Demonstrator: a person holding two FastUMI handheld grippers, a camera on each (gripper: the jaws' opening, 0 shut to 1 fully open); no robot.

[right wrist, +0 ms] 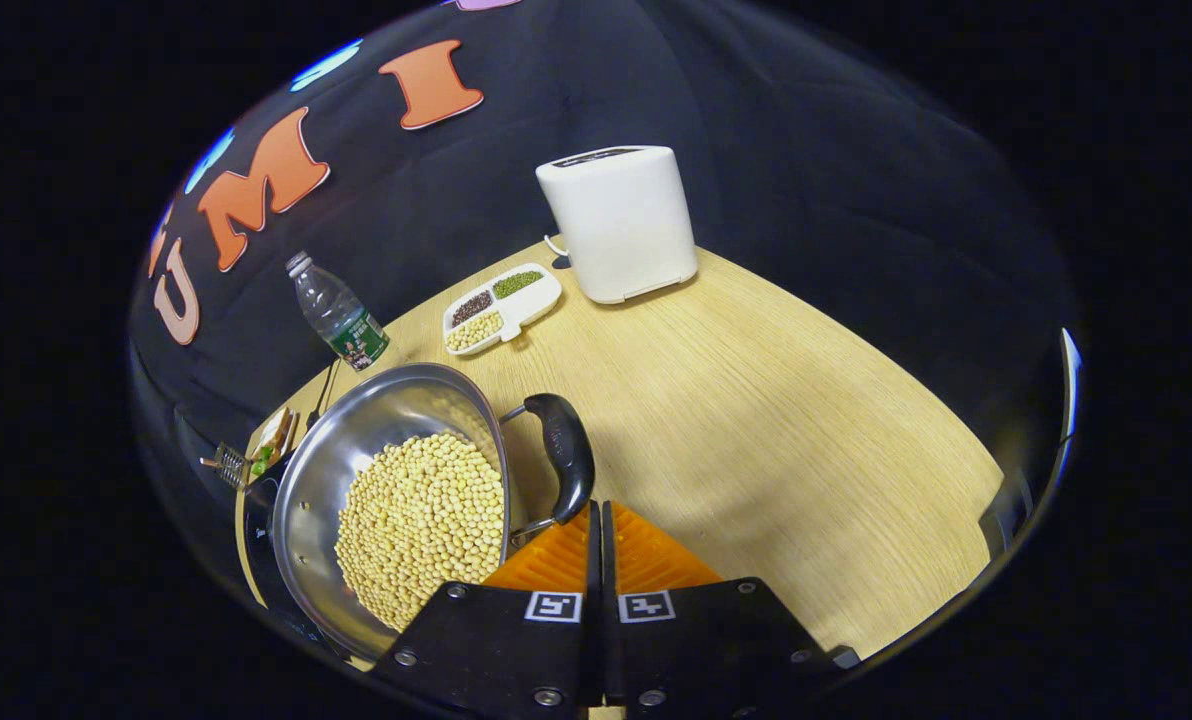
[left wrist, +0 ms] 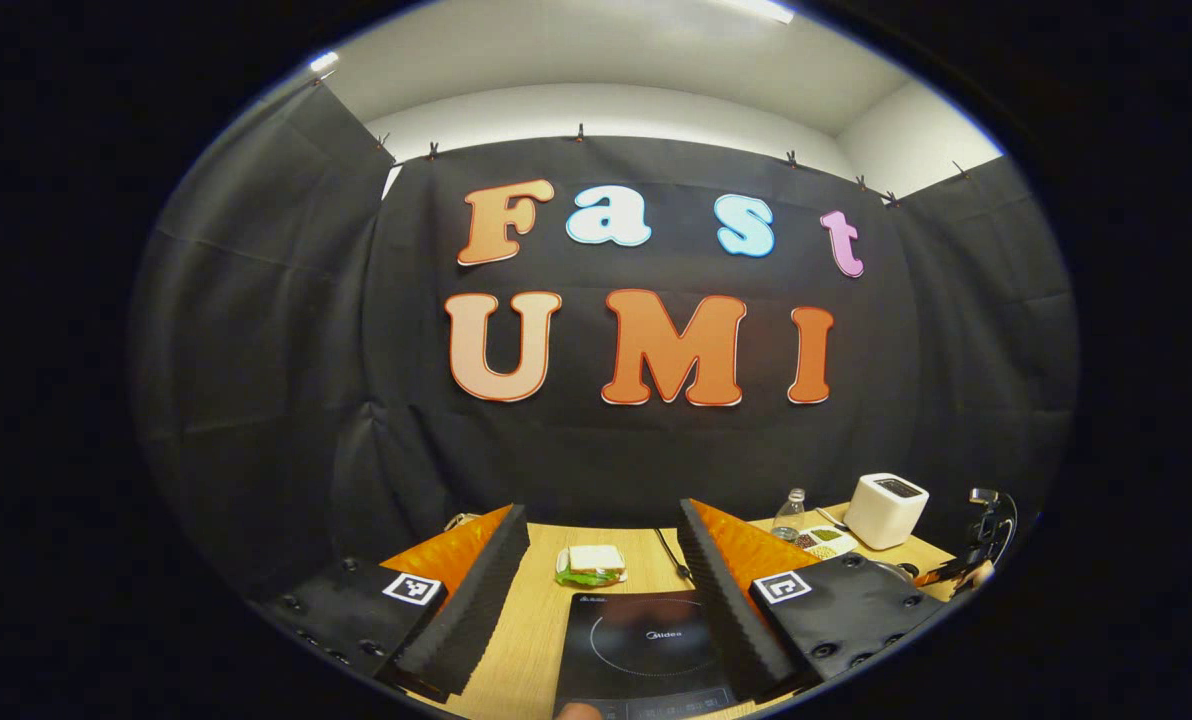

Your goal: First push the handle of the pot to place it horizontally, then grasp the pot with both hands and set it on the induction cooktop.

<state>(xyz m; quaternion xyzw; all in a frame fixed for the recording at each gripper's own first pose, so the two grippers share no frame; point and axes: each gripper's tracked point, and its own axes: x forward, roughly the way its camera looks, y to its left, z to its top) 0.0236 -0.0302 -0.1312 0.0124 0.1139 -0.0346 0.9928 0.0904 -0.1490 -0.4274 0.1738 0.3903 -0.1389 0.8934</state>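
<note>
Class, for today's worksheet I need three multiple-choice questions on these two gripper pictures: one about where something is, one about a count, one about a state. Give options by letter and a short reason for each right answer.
1. Where does the white toaster stand?
A. at the far end of the table, beyond the divided dish
B. inside the pot
C. on the cooktop

2. How many compartments does the divided dish have?
A. one
B. three
C. six

3. How do the fingers of the right gripper stand?
A. wide apart
B. closed together with nothing between them
C. clamped on the bottle

Answers:
1 A, it stands on the wood near the cloth wall, just behind the dish.
2 B, one compartment holds dark grains, one green, one pale.
3 B, the two fingers meet beside the black handle of the pot of beans.
</note>
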